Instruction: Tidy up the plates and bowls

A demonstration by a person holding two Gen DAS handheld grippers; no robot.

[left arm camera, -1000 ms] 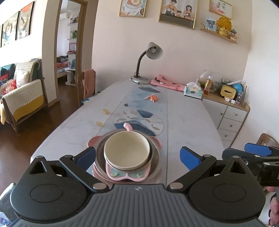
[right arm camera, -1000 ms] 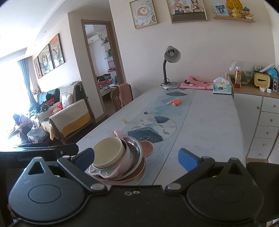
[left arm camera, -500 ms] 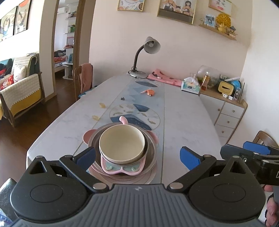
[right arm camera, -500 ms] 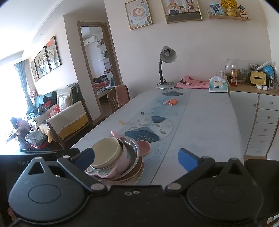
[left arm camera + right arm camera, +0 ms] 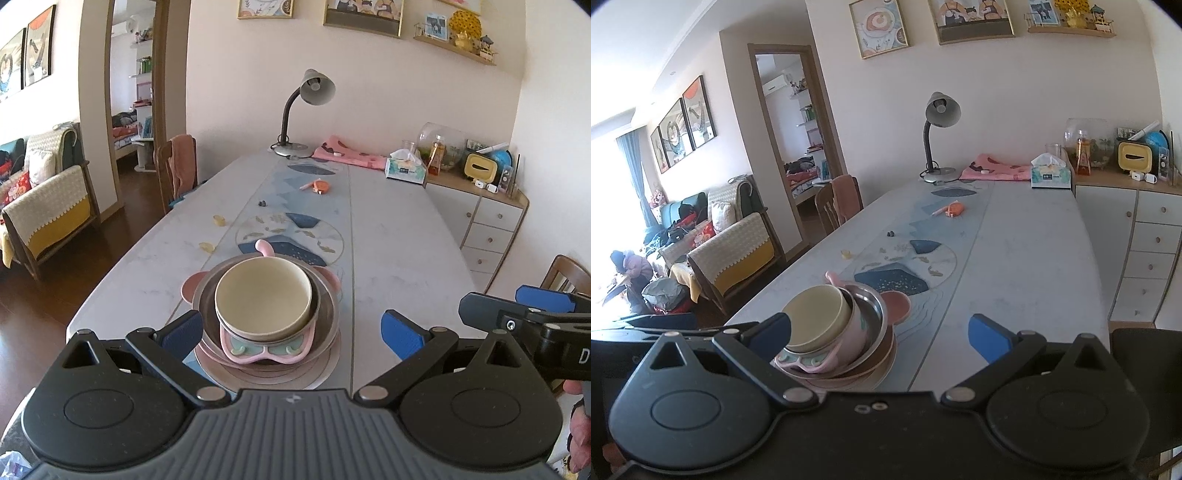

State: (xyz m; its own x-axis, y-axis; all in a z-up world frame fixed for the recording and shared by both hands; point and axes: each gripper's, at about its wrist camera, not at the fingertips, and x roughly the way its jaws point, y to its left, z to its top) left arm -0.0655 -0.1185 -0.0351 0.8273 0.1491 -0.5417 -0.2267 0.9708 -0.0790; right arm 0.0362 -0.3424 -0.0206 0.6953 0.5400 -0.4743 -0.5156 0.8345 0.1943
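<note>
A stack of dishes stands at the near end of the table. A cream bowl (image 5: 263,297) sits on top, inside a pink animal-shaped bowl (image 5: 266,347), inside a steel bowl (image 5: 327,306), all on flat pinkish plates (image 5: 321,371). My left gripper (image 5: 291,330) is open just in front of the stack, holding nothing. In the right wrist view the same cream bowl (image 5: 812,319) and stack tilt at the left, and my right gripper (image 5: 879,334) stands open and holds nothing. The right gripper (image 5: 517,306) also shows at the left wrist view's right edge.
A patterned runner (image 5: 295,225) runs down the marble table (image 5: 399,236). Small bits, an orange item (image 5: 319,185), a desk lamp (image 5: 306,110), pink cloth and a tissue box (image 5: 404,168) lie farther back. A white drawer cabinet (image 5: 491,225) stands right, chairs on both sides.
Both grippers have drawn back and risen slightly from the dish stack, which now appears a little farther away. The stack itself has not moved.
</note>
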